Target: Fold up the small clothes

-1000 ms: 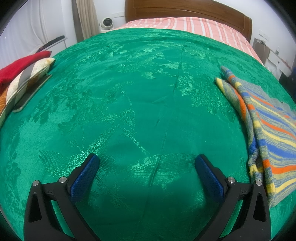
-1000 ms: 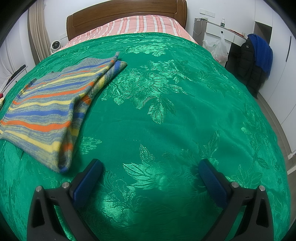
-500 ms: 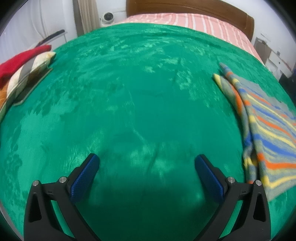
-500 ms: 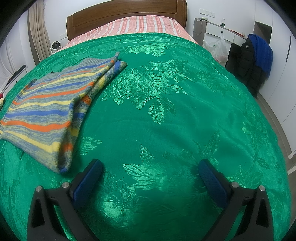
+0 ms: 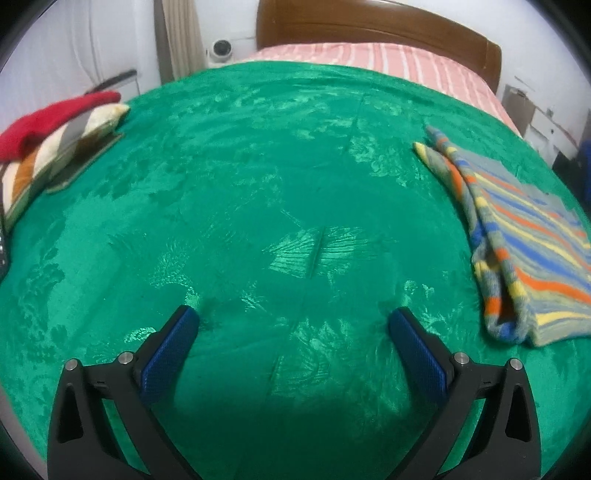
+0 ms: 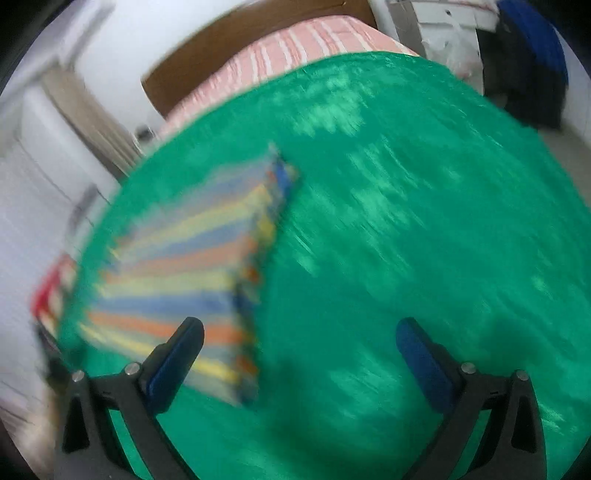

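A folded striped knit garment in blue, orange, yellow and grey lies flat on the green bedspread, right of my left gripper. That gripper hangs open over bare cloth with nothing between its fingers. In the right wrist view the picture is blurred and tilted. There the same striped garment lies at the left, and my right gripper stands open beside and above its near right edge, its left finger over the stripes.
A pile of other clothes, red on top of striped cream and brown, lies at the bed's left edge. A wooden headboard and pink striped sheet are at the far end. A dark blue jacket hangs at the far right.
My right gripper has swung fast to the left toward the striped garment and tilted, blurring its view. My left gripper has shifted a little so the garment sits slightly nearer.
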### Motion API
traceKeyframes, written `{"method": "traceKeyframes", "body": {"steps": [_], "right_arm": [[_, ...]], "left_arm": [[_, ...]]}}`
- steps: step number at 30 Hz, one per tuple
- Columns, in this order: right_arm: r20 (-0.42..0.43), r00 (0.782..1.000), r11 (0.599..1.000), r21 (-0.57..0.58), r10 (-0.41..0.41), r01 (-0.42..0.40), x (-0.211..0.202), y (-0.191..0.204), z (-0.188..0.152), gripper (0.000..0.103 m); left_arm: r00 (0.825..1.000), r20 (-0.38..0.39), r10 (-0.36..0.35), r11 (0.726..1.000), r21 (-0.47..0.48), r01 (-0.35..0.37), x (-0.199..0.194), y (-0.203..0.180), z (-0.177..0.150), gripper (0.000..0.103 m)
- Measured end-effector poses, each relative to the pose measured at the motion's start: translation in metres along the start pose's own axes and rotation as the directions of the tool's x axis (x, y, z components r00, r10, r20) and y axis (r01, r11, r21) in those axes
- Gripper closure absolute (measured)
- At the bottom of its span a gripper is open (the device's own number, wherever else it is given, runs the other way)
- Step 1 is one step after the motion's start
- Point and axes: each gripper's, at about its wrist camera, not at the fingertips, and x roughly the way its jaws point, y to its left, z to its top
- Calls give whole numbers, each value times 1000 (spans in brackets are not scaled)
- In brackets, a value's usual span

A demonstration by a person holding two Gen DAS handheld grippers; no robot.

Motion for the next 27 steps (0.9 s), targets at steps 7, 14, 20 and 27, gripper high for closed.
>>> {"method": "traceKeyframes", "body": {"steps": [7,14,20,27], "right_arm": [[-133,991,994,110,14,1,71,7,31,49],[-151,989,997,72,-3,14,92,45,30,94],[-160,985,998,-24,60,-65,92,170,53,94],[-244,965,985,-116,95,-126,172,293,32,95]], "left_arm": [[999,-28,-26,999,35,27,-2,3,1,0],[993,-22,-118,989,88,120,-1,19,-3,0],[996,10,-93,991,95,91,0,14,-6,0],[996,28,-91,992,94,88,-2,13,-11,0]]}}
